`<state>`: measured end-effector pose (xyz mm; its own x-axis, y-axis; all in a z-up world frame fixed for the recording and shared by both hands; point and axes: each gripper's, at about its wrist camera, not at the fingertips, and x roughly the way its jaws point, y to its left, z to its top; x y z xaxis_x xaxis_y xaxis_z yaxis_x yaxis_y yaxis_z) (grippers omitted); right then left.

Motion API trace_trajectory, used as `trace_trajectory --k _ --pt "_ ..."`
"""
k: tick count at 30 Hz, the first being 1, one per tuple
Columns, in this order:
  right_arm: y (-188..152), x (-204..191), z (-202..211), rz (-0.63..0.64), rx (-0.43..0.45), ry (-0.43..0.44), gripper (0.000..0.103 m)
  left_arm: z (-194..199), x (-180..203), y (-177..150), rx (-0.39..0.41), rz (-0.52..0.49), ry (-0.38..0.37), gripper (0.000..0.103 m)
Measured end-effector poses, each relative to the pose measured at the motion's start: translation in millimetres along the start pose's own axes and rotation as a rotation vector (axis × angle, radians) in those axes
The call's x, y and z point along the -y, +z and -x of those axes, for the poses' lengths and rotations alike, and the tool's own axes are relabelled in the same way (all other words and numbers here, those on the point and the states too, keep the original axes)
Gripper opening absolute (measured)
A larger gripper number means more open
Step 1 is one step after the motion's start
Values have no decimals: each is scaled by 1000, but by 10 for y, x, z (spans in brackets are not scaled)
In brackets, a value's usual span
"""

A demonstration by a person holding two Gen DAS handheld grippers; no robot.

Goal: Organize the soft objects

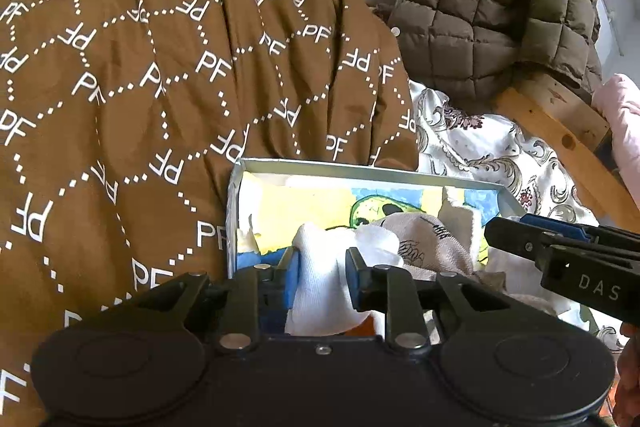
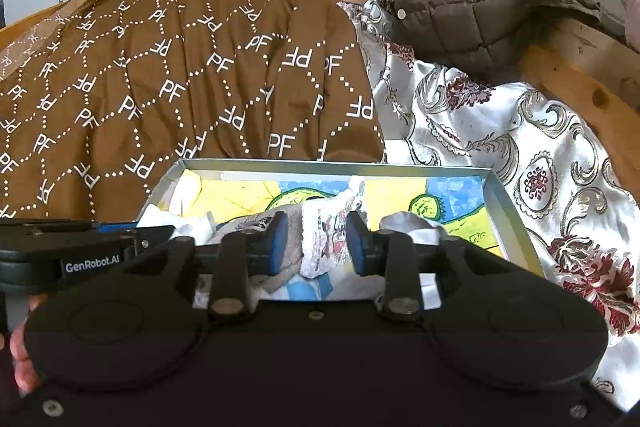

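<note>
Socks are what we're sorting here, and they all sit in the shallow box (image 1: 360, 173) right in front of both grippers, on the bed next to the brown PF blanket (image 1: 160, 67). The white sock (image 1: 324, 279) lies dead ahead of the left gripper (image 1: 323, 267), its long side running roughly along the fingers, away from us into the box. The patterned sock (image 2: 326, 239) sits the same way between the fingers of the right gripper (image 2: 317, 241), over a grey-beige sock (image 2: 260, 223). So each sock is already nearest its own hand, and there's no reaching across.

Jaws on both are only partly apart. On the left, the white sock fills most of the gap and seems to brush the blue pads (image 1: 294, 277), but we can't see it being pinched. On the right there's visible space either side of the patterned sock, so we'd say that one's loose too. Neither gripper looks like it has a real hold on anything.

Our guess is the socks are down in the box, so backing straight out along the fingers should clear them without dragging fabric
</note>
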<state>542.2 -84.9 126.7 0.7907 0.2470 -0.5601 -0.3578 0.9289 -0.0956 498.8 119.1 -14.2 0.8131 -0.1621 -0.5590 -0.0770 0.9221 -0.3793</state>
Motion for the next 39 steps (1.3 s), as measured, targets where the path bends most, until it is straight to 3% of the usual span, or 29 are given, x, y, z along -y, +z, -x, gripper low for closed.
trace_trajectory --k 7,12,18,22,26,29,39 --pt "69 19 181 -5 29 -12 42 117 49 50 32 2 -3 41" --pt "114 64 313 -12 48 -25 55 216 62 93 63 19 -3 66" --pt "143 131 494 -30 82 -45 73 333 91 130 102 30 13 86" --pt "151 183 654 -46 108 -53 92 405 110 142 120 46 37 92" --pt "153 260 792 -70 134 -59 102 497 121 165 137 59 49 97" --pt "154 336 911 -95 155 -64 102 584 148 163 163 44 78 102" --pt "47 480 1349 -127 198 -104 102 851 246 81 196 0 138 102"
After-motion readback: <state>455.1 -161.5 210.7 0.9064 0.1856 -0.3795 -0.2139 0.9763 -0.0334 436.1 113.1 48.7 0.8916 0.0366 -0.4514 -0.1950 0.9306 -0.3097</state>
